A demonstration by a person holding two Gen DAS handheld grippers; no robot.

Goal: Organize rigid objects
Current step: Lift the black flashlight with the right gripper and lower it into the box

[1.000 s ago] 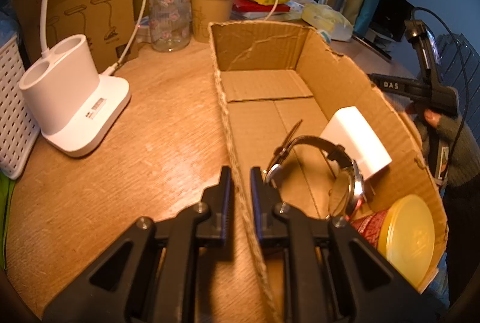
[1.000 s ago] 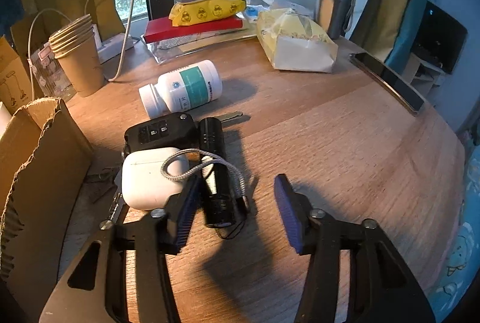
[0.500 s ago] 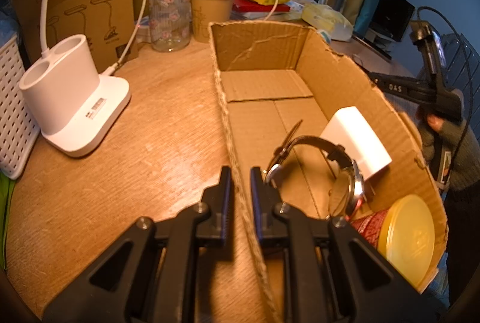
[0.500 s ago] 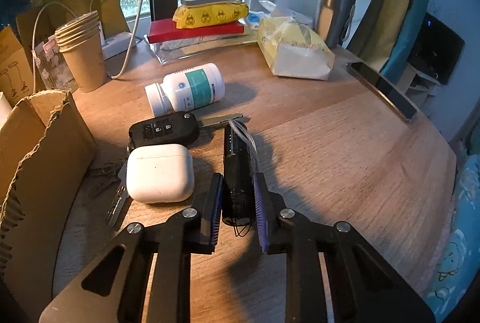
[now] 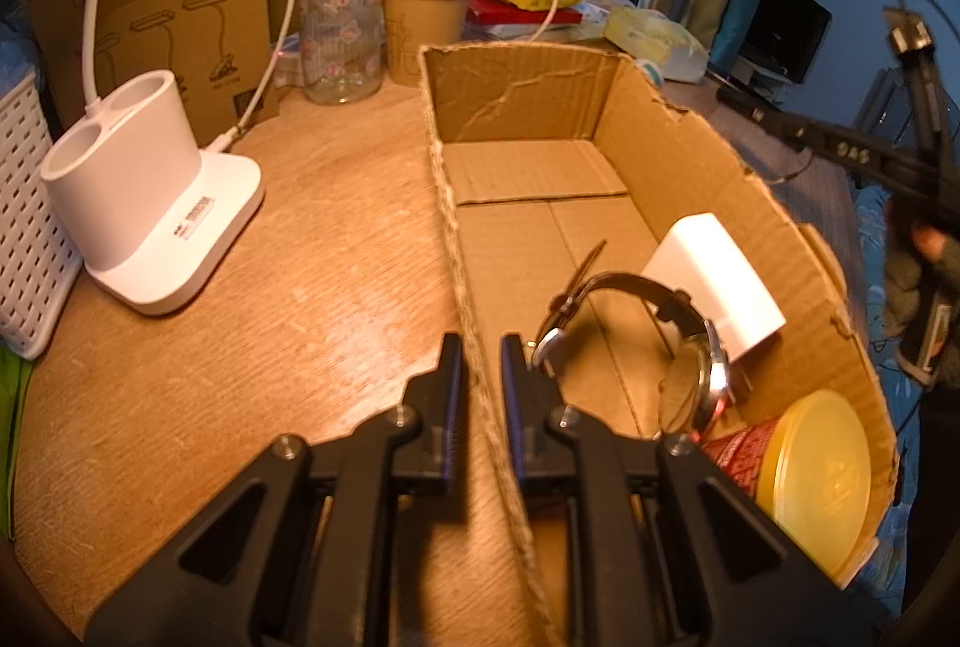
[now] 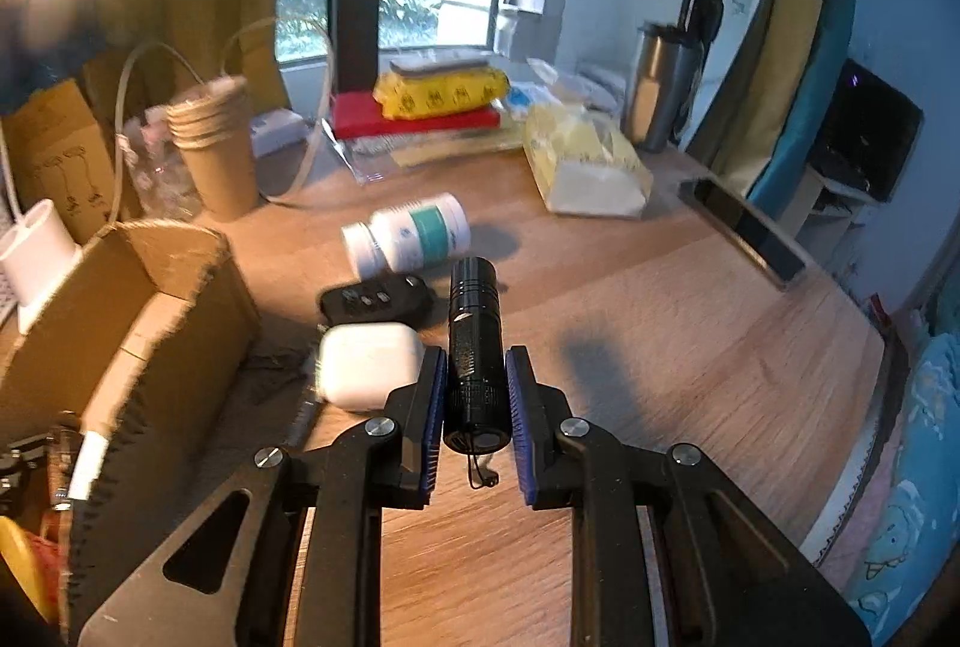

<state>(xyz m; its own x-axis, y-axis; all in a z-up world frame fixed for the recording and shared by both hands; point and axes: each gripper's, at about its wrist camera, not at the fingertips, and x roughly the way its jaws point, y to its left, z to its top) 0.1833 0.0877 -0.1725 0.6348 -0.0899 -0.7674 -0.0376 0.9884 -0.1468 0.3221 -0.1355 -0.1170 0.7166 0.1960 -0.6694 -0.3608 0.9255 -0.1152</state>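
My right gripper (image 6: 477, 377) is shut on a small black flashlight (image 6: 474, 341), held off the wooden table with its lens end pointing away. Below it lie a white earbud case (image 6: 366, 368), a black car key fob (image 6: 375, 297) and a white pill bottle (image 6: 411, 236) on its side. My left gripper (image 5: 480, 365) is shut on the near left wall of the open cardboard box (image 5: 447, 203). Inside the box are a wristwatch (image 5: 690, 347), a white block (image 5: 714, 275) and a red can with a yellow lid (image 5: 804, 473). The box's corner (image 6: 144, 287) shows at the left of the right wrist view.
A white two-hole holder (image 5: 138, 191) with a cable stands left of the box, beside a white slotted basket (image 5: 24, 227). Stacked paper cups (image 5: 426, 11), a glass jar (image 5: 342, 41), a tissue pack (image 6: 585, 161), a steel tumbler (image 6: 660, 89) and a phone (image 6: 744, 227) crowd the far table.
The right gripper closed on the flashlight and lifted it off the table, up and away from the earbud case. The left gripper kept its hold on the box wall.
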